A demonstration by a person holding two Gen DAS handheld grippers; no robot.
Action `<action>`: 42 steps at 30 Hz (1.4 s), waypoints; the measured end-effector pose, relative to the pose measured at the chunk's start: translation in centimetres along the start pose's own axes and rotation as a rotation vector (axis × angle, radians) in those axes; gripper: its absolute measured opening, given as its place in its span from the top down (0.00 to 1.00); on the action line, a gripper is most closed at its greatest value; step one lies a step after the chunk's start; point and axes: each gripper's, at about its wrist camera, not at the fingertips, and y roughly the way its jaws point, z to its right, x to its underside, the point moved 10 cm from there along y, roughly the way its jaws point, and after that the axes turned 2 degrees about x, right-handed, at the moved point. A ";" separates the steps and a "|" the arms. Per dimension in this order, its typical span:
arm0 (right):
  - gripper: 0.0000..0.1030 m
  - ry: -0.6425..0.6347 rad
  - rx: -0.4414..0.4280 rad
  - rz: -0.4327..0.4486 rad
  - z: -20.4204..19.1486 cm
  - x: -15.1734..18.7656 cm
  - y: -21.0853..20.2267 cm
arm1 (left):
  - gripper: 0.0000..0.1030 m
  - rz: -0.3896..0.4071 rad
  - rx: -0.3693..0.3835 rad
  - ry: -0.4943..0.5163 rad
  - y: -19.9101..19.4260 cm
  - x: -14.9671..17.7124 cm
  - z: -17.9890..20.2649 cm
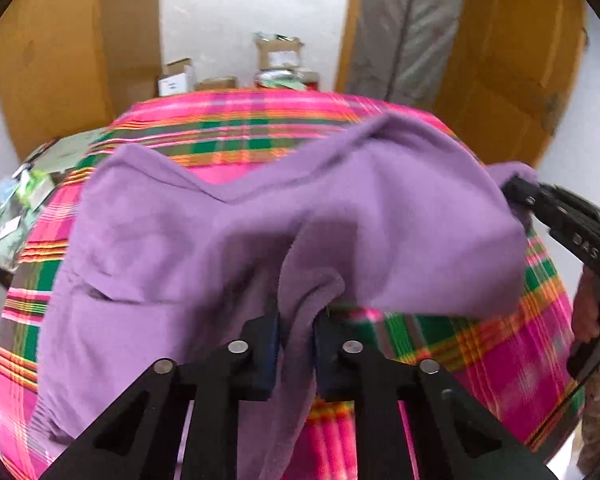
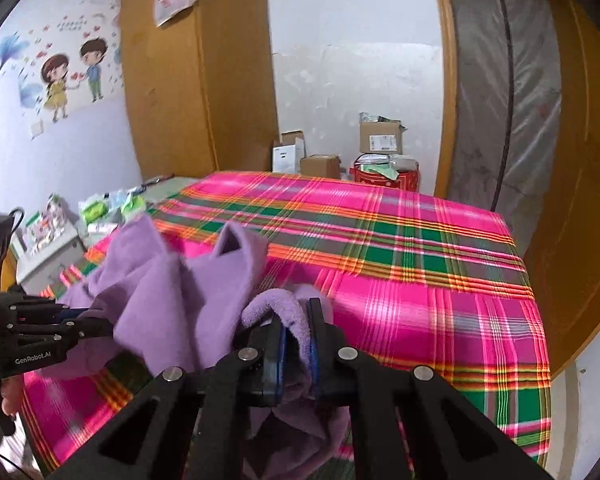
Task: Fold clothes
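Two hand-held grippers each pinch a fold of one purple garment (image 1: pixel 260 220) over a bed spread with a pink, green and orange plaid cover (image 2: pixel 400 248). No earlier picture is at hand to compare.

From the left wrist, the left hand-held gripper (image 1: pixel 296 332) has its jaws narrow, a ridge of purple fleece squeezed between the blue pads. The cloth spreads wide across the cover, its far edge rising in two peaks. At the right edge the right hand-held gripper (image 1: pixel 520 192) grips a corner of the same cloth, with fingers of the person's hand (image 1: pixel 592 312) showing below it.

From the right wrist, the right hand-held gripper (image 2: pixel 296 328) is likewise narrow, clamped on a rolled fleece edge. Here the garment (image 2: pixel 172 292) hangs bunched and lifted between the two tools, and the left hand-held gripper (image 2: pixel 100 320) enters from the left, its tips hidden in the cloth.

Only this view shows the cartoon wall sticker (image 2: pixel 72 76), the cardboard boxes (image 2: pixel 380 140) and the red container (image 2: pixel 384 176) clearly beyond the bed.
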 end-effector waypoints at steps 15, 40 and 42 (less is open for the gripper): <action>0.92 0.169 0.160 -0.010 7.2 -3.2 3.7 | 0.89 0.058 -0.041 -0.105 0.6 -3.4 -4.9; 0.96 0.285 0.420 0.262 11.1 -8.8 0.3 | 0.89 0.113 -0.092 -0.280 0.4 -5.2 -11.2; 0.95 0.279 0.429 0.286 10.8 -9.1 -1.0 | 0.89 0.103 -0.085 -0.286 0.7 -5.1 -11.2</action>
